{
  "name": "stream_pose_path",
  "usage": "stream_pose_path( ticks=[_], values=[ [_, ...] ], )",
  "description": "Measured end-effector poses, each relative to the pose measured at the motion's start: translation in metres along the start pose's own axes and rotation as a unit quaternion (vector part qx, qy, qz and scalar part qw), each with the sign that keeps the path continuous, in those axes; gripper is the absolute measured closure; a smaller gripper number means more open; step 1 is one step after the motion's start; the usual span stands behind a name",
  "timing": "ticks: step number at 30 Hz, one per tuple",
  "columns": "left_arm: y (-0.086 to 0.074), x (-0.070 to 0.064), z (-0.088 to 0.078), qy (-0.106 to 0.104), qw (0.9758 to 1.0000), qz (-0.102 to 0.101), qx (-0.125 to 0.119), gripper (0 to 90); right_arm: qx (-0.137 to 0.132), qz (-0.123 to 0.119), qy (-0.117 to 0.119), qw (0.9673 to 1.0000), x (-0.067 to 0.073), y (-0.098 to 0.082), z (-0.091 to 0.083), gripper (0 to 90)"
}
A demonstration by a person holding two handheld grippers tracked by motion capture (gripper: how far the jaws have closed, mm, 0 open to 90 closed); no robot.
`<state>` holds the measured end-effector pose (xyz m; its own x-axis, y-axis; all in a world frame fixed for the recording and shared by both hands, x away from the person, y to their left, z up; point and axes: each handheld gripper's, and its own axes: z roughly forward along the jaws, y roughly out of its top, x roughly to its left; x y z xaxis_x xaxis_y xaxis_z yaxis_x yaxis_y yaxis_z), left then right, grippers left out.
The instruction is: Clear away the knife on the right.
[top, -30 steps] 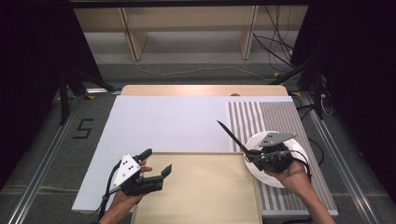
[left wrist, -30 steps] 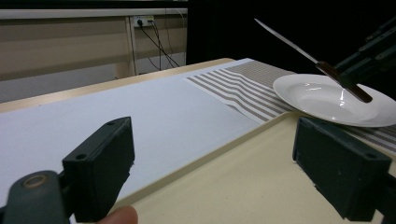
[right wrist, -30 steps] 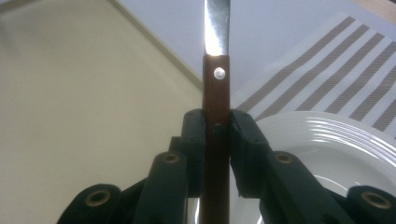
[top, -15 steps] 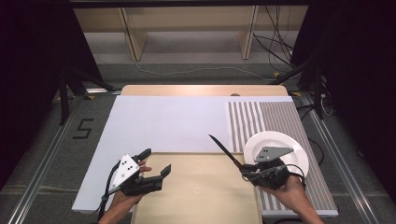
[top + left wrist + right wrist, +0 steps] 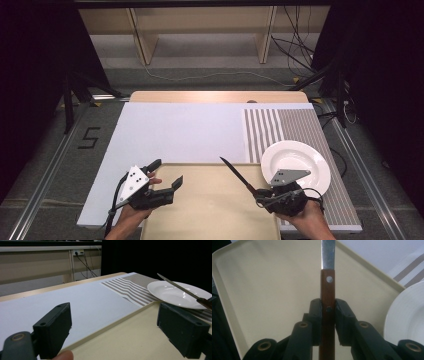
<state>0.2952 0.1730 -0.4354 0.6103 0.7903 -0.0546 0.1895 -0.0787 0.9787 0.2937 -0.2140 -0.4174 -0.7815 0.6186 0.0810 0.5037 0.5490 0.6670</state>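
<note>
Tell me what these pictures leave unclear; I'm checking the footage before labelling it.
- knife: tip cut off by the top edge of the right gripper view; butt hidden behind the right gripper.
- plate: near rim covered by that gripper's grey plate in the high view.
- tray: near edge cut off by the bottom of the high view.

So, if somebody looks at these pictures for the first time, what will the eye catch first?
Probably the knife: the right tool grips its brown wooden handle, and the blade points up and away over the beige tray. Next, the white plate on the striped mat at the right. The left tool is open at the tray's left edge.
</note>
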Motion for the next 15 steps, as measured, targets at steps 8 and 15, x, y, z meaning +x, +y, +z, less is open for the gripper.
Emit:
stream_pose_path(
  ticks=[8, 15],
  values=[
    [0.0, 0.0, 0.0, 0.0, 1.0, -0.002, -0.001, 12.3, 0.024, 0.005, 0.01, 0.9996, 0.007, -0.006, 0.008, 77.2],
    [0.0, 0.0, 0.0, 0.001, 1.0, 0.0, -0.001, 12.3, 0.047, 0.005, 0.022, 0.9986, 0.017, -0.01, 0.014, 77.2]
  ],
)
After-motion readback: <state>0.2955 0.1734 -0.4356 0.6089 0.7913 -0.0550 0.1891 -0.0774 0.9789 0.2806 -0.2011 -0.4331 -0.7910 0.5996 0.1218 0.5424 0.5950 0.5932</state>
